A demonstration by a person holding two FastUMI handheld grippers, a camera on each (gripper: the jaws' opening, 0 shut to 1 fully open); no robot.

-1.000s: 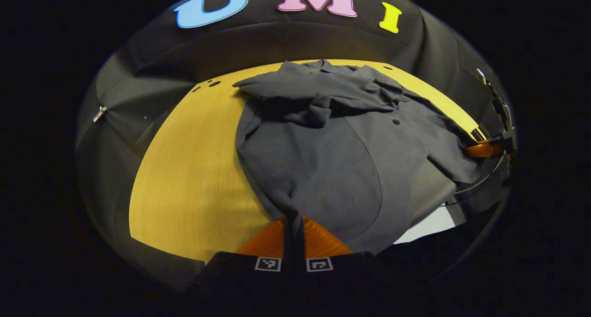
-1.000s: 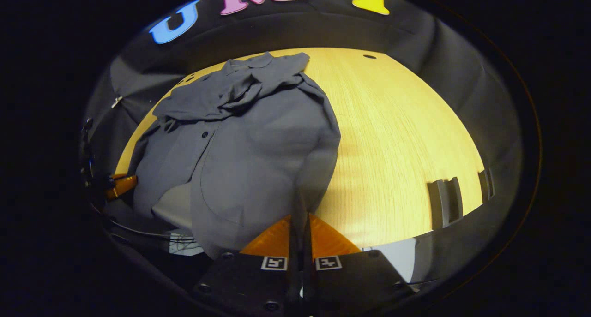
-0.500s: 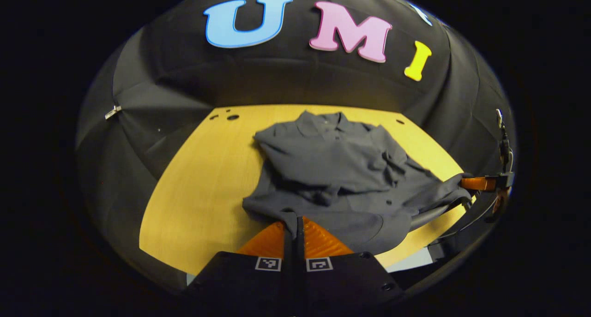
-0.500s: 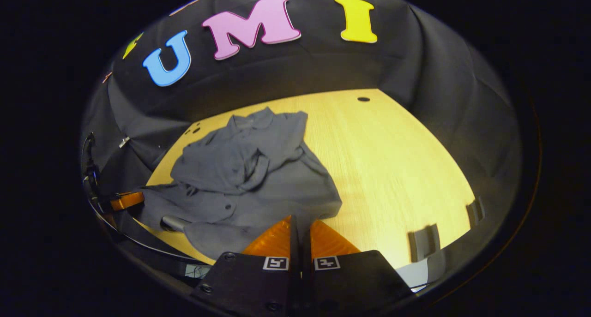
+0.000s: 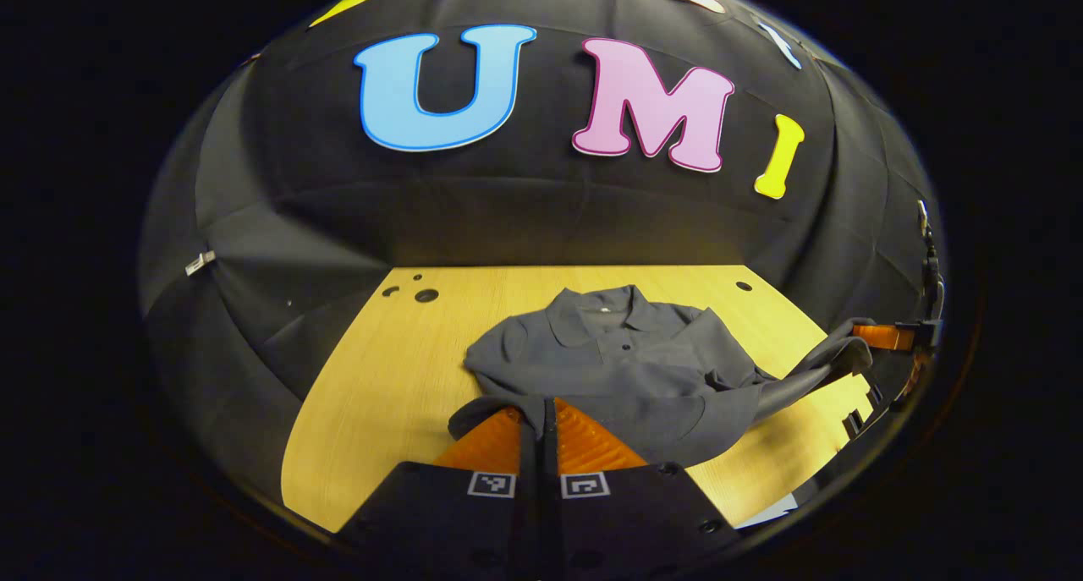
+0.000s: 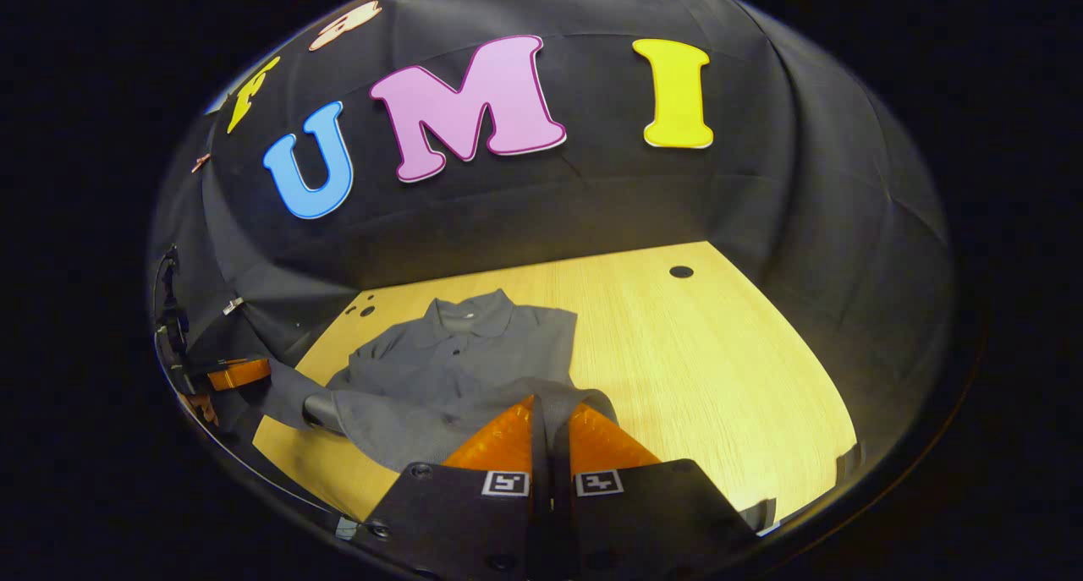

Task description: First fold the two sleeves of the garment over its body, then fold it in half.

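Observation:
A dark grey collared shirt (image 5: 626, 369) lies on the wooden table (image 5: 381, 395), collar (image 5: 605, 310) at the far end and both sleeves folded over the body. My left gripper (image 5: 539, 403) is shut on one hem corner, held above the shirt. In the left gripper view the right gripper (image 5: 884, 336) holds the other hem corner at the far right, with cloth stretched between the two. In the right gripper view the shirt (image 6: 474, 361) sits ahead, my right gripper (image 6: 550, 403) is shut on its hem, and the left gripper (image 6: 237, 374) shows at the left edge.
Round holes mark the table at its far corners (image 5: 426, 295) (image 6: 680, 271). The booth's black cloth wall rises right behind the table. Bare wood lies left of the shirt in the left gripper view and to its right (image 6: 719, 369) in the right gripper view.
Both grippers have lifted the hem off the near table edge and carried it forward over the shirt toward the collar. The lower half now hangs above the body.

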